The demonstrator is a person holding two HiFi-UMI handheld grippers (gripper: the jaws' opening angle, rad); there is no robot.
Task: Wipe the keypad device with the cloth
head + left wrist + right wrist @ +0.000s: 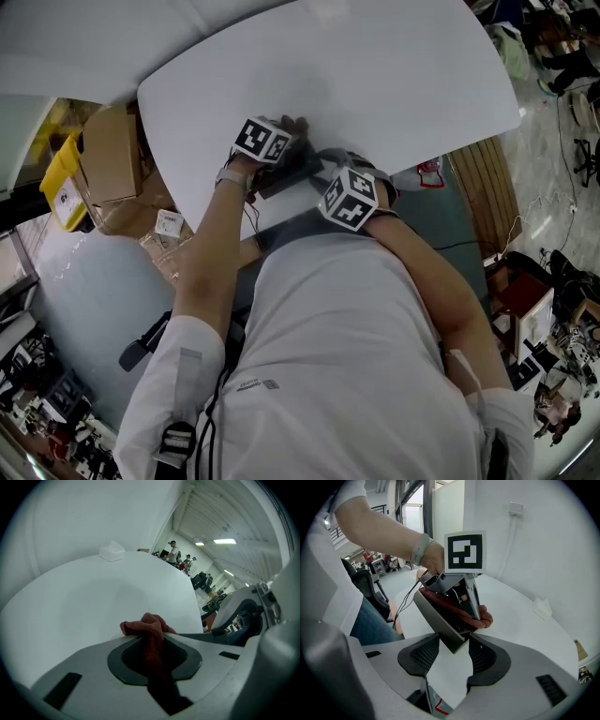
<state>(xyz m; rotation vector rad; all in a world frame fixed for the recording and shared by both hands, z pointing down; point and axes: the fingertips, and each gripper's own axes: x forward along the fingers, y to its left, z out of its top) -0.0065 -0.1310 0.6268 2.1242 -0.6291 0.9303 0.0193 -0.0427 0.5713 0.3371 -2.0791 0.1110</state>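
White table [375, 75] carries one small white wad [111, 551].

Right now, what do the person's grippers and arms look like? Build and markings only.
Both have light grey moulded bodies with dark jaw pads: left gripper, right gripper. Each carries a cube of black-and-white square markers, left cube, right cube. A thin dark cable runs from the left one. The person wears white short sleeves and a pale wristband on the left wrist.
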